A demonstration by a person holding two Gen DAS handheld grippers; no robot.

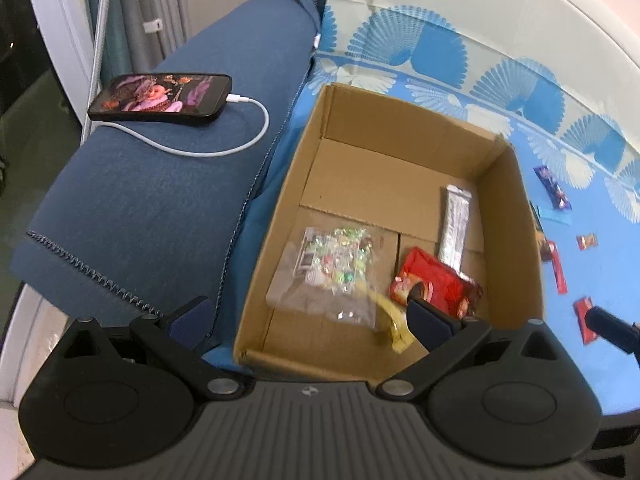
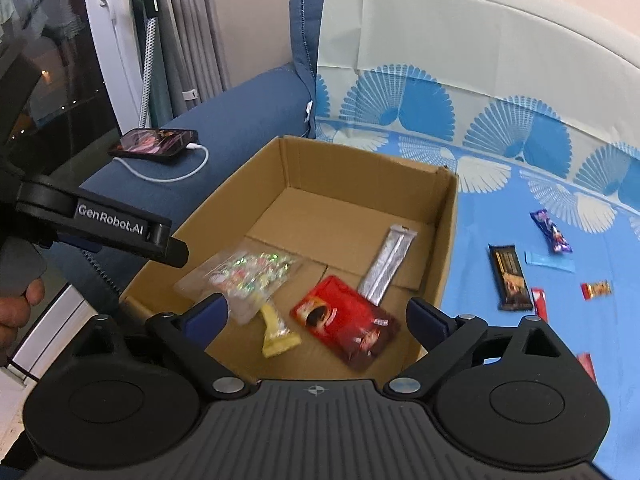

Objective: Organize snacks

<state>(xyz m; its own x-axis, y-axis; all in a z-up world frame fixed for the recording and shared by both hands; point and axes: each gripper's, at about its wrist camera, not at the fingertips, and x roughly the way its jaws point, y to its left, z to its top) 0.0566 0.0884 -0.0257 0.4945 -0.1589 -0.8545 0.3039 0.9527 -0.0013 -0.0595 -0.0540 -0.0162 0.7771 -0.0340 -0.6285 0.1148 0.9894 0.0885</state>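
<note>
Biggest risk from here: the red pack (image 2: 346, 326) or yellow pack (image 2: 277, 330) could get snagged and dragged back out of the box (image 2: 448, 240) if either gripper is lowered again. Both the left gripper (image 1: 308, 318) and right gripper (image 2: 318, 316) are spread wide with nothing gripped. 4 snacks are seen lying in the box, while several more, like the dark bar (image 2: 509, 278), are left on the blue sheet (image 2: 500, 360).

Cardboard box (image 2: 444, 240): one
Snacks inside box: four, namely clear candy bag (image 2: 244, 276), yellow packet (image 2: 278, 336), red pouch (image 2: 344, 326), silver stick (image 2: 386, 266)
Phone (image 2: 154, 145): one
</note>
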